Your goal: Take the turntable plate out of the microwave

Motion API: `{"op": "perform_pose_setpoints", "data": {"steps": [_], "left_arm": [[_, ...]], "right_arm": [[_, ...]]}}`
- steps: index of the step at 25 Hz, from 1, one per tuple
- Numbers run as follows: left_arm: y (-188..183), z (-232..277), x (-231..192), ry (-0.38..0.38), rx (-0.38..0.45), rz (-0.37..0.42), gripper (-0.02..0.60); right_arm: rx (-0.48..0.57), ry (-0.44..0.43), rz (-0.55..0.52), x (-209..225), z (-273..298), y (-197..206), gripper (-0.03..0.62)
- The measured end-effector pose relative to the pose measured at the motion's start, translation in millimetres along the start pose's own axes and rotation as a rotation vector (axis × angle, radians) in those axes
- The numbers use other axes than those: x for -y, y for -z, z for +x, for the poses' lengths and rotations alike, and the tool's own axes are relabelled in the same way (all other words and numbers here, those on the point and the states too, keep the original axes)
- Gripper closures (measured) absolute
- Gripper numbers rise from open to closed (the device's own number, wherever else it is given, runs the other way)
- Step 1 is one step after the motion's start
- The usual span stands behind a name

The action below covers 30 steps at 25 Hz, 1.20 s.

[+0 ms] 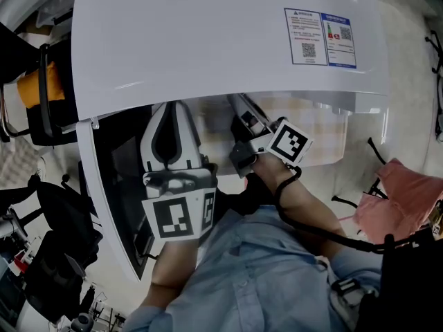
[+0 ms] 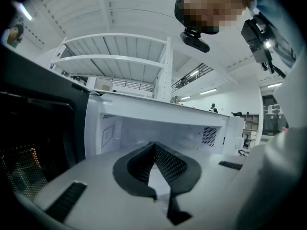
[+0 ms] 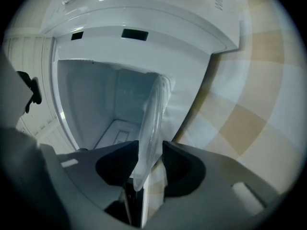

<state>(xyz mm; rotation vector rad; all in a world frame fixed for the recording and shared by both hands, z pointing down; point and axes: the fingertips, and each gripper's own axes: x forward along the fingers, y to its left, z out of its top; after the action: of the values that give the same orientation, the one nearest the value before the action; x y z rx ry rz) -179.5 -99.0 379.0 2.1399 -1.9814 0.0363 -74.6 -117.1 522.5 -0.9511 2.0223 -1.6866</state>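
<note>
The left hand-held gripper is seen clenched, with nothing between its jaws, and is pointed at the open microwave. The right hand-held gripper is released, its jaws spread, and the glass turntable plate is seen edge-on between them with a gap at one side. Behind the plate the white cavity is shown, and the checked surface is seen beside it.

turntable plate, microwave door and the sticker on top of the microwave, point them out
turntable plate (image 3: 152, 128), right gripper view, middle of its glass rim, seen edge-on
microwave door (image 1: 112, 182), head view, dark inner window
sticker (image 1: 311, 37), head view, its white left half
</note>
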Motion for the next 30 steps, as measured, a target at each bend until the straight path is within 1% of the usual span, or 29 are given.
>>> {"op": "perform_pose_setpoints", "data": {"steps": [5, 7, 8, 10, 17, 24, 30], "left_arm": [[1, 4, -2, -0.004, 0.0, -0.002, 0.574], [1, 5, -1, -0.004, -0.001, -0.001, 0.573], [1, 4, -1, -0.005, -0.001, -0.001, 0.574], [0, 3, 0, -0.006, -0.001, -0.002, 0.573], [5, -8, 10, -0.008, -0.014, -0.013, 0.573], [5, -24, 17, -0.025, -0.012, 0.0, 0.574], [7, -32, 26, -0.018, -0.014, 0.002, 0.574]], "right_arm": [[0.005, 0.002, 0.024, 2, 3, -2, 0.448], [0.002, 0.003, 0.024, 3, 2, -1, 0.479], [0.001, -0.004, 0.02, 2, 2, -1, 0.484], [-0.001, -0.025, 0.008, -3, 2, -2, 0.531], [-0.017, -0.043, 0.024, -4, -13, 8, 0.536], [-0.038, -0.041, 0.049, -1, -29, 22, 0.536], [-0.047, -0.052, 0.045, -4, -40, 32, 0.537]]}}
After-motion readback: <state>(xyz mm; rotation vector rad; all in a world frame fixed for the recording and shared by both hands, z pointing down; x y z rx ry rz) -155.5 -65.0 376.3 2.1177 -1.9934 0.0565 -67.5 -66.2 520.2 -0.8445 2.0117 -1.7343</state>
